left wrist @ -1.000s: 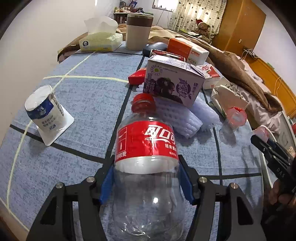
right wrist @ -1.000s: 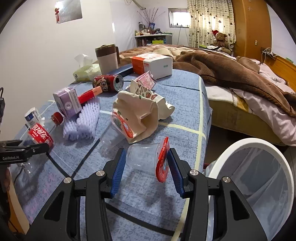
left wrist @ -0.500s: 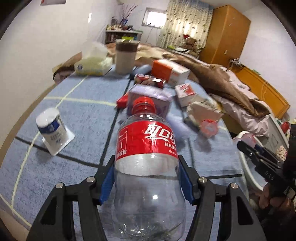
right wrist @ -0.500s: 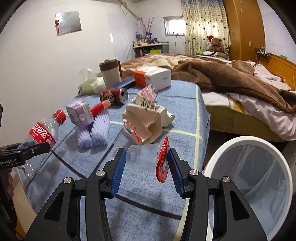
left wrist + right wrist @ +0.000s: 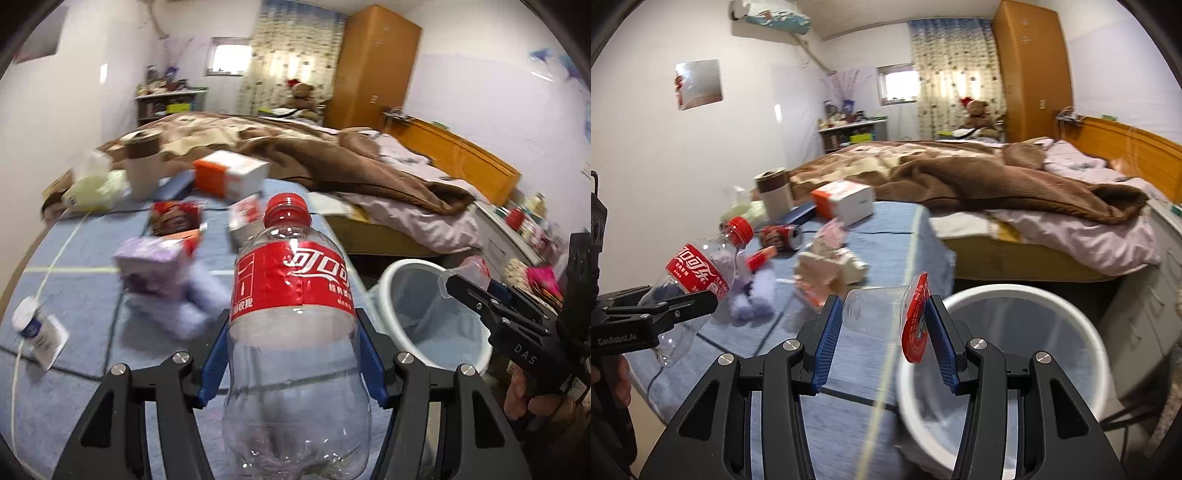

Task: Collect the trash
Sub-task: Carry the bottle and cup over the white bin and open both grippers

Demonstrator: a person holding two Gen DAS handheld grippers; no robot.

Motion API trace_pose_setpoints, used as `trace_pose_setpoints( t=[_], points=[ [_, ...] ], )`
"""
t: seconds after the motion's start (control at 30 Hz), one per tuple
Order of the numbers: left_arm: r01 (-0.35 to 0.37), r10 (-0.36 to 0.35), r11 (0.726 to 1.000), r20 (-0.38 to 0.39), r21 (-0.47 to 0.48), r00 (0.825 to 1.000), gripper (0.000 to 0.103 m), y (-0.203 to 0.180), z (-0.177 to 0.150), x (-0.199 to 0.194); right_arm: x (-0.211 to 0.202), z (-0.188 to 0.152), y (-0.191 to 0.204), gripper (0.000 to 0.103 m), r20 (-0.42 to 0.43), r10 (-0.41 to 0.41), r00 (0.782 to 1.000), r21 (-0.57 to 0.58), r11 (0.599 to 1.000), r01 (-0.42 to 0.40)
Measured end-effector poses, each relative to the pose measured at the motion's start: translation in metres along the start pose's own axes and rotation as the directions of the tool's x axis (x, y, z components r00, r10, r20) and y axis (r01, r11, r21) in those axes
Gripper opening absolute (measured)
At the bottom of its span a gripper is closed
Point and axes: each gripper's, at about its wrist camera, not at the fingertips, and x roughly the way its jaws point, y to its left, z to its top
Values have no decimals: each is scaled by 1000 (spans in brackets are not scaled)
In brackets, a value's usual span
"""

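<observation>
Two pieces of trash are held up, each in its own gripper. The plastic cup (image 5: pixel 882 310) lies sideways between the pads of the right gripper (image 5: pixel 884 328), which squeeze it. The white bin (image 5: pixel 1008 354) sits just below and to that gripper's right, so this hand is nearer. The bottle (image 5: pixel 291 332) points forward, cap away, pinched in the left gripper (image 5: pixel 291 358). From there the bin (image 5: pixel 436 314) is ahead and right.
</observation>
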Motion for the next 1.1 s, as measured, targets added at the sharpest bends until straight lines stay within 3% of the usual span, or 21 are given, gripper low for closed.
trace_pose_setpoints(
  t=[0.23,0.5,0.8,1.1],
  points=[
    [90,-89,994,-14,64,996,64,-43,15,17,-15,1,-34,48,19,-91,996,52,995,90],
    [207,-200,969,-69,135,977,64,-95,19,45,-9,-10,-68,48,-30,-172,985,95,980,174],
    [281,-254,939,-149,200,956,64,-143,16,84,9,-38,-99,48,-150,-198,969,115,970,216],
    [295,-257,936,-199,194,946,65,-157,15,110,20,-49,-113,48,-237,-245,940,79,960,270]
  ],
)
